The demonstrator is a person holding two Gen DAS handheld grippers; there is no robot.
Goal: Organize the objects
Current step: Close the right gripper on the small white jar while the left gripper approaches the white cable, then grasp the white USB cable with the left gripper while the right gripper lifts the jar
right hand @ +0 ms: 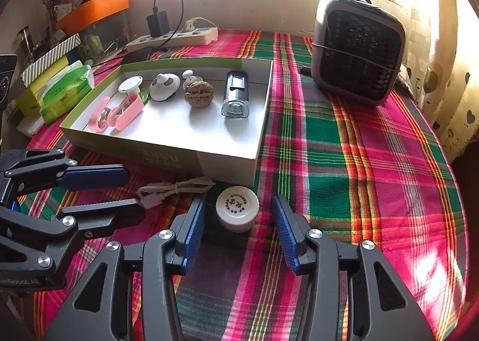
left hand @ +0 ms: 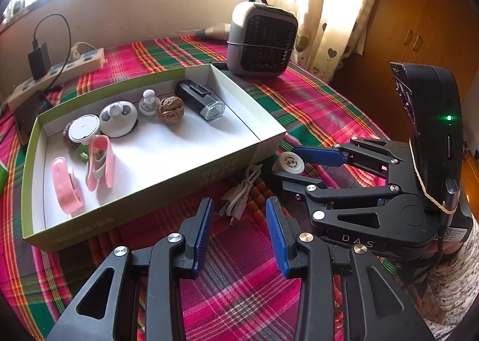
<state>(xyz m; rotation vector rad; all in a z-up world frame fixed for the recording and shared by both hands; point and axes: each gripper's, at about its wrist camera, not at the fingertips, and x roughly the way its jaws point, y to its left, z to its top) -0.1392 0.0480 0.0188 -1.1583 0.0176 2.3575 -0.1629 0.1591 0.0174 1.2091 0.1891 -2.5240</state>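
Observation:
A shallow green-and-white box [left hand: 266, 135] [right hand: 227, 158] on the plaid cloth holds two pink clips [left hand: 98, 165] [right hand: 125, 111], a walnut [left hand: 170, 108] [right hand: 199, 93], a black bike light [left hand: 200, 99] [right hand: 236, 93] and small white gadgets. A small white round jar [right hand: 238, 209] [left hand: 289, 162] stands in front of the box. My right gripper [right hand: 238, 215] [left hand: 287, 165] is open, its fingers either side of the jar without touching. A coiled white cable [left hand: 241, 194] [right hand: 176, 188] lies beside the jar. My left gripper [left hand: 239, 215] [right hand: 131, 191] is open and empty, just short of the cable.
A grey mini heater [left hand: 262, 38] [right hand: 357, 48] stands behind the box at the right. A white power strip [left hand: 60, 69] [right hand: 176, 37] with a black charger lies at the back. Tissue packs and boxes [right hand: 66, 86] sit at the left table edge.

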